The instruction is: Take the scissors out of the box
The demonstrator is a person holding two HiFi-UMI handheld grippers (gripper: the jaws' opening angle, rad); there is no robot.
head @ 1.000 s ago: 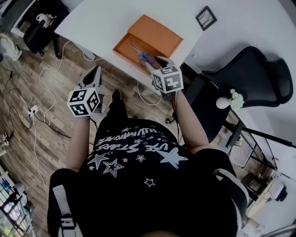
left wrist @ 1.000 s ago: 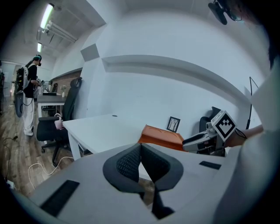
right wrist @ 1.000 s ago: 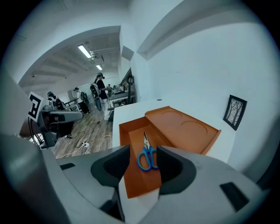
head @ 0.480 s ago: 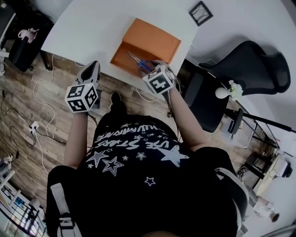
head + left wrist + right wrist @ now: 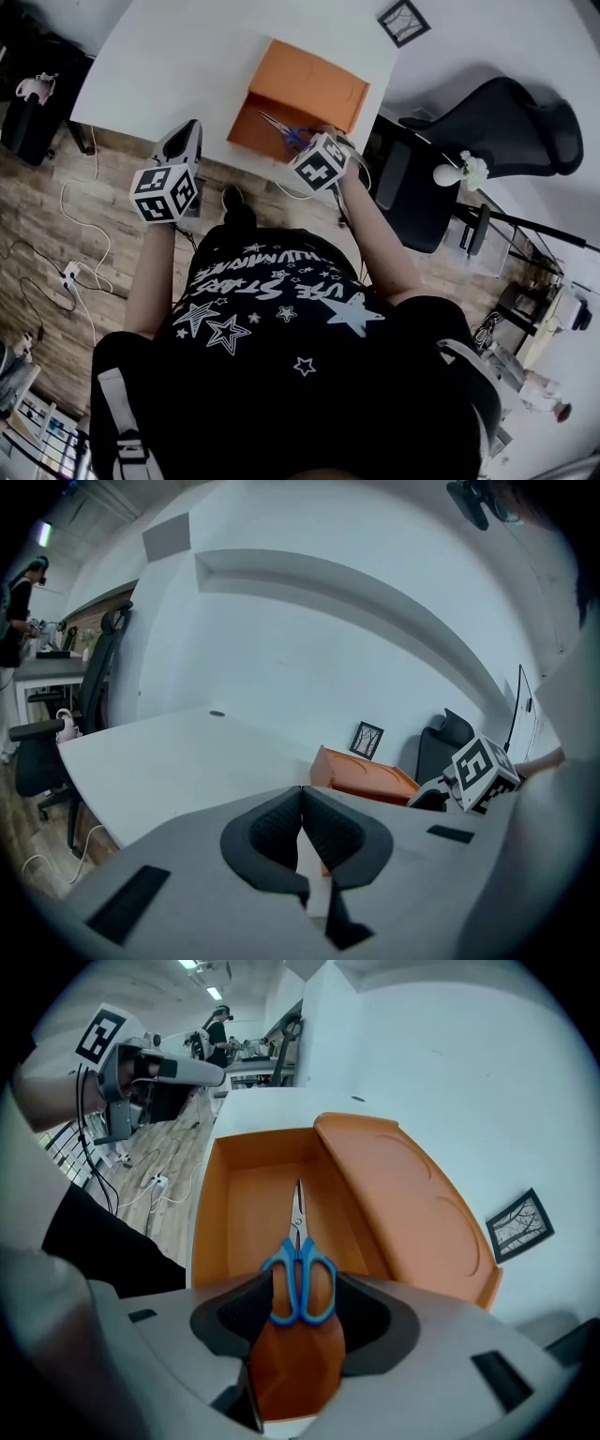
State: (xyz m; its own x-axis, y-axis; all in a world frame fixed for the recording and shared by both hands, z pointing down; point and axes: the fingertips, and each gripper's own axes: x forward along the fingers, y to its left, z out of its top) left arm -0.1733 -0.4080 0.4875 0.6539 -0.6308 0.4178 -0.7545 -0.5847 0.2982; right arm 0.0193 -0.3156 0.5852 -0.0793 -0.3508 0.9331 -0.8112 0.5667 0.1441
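Note:
An open orange box (image 5: 255, 111) lies near the front edge of the white table (image 5: 178, 56), its lid (image 5: 314, 80) folded back. Blue-handled scissors (image 5: 287, 132) lie inside, blades pointing away from me. My right gripper (image 5: 312, 141) points steeply down over the box's near end. In the right gripper view it (image 5: 300, 1285) stands open, with the scissors' handles (image 5: 297, 1241) between the pads and the scissors still flat on the box floor (image 5: 246, 1199). My left gripper (image 5: 187, 133) hovers at the table's front edge, left of the box. Its jaws (image 5: 301, 794) are shut on nothing.
A small framed picture (image 5: 403, 21) lies on the table behind the box. A black office chair (image 5: 497, 122) and a white vase with flowers (image 5: 459, 173) stand to the right. Cables (image 5: 75, 272) trail over the wooden floor at left. People stand far back (image 5: 217, 1027).
Both grippers have moved forward to the table. The right one has tipped downward over the scissors' handles; the left has reached the table's front edge.

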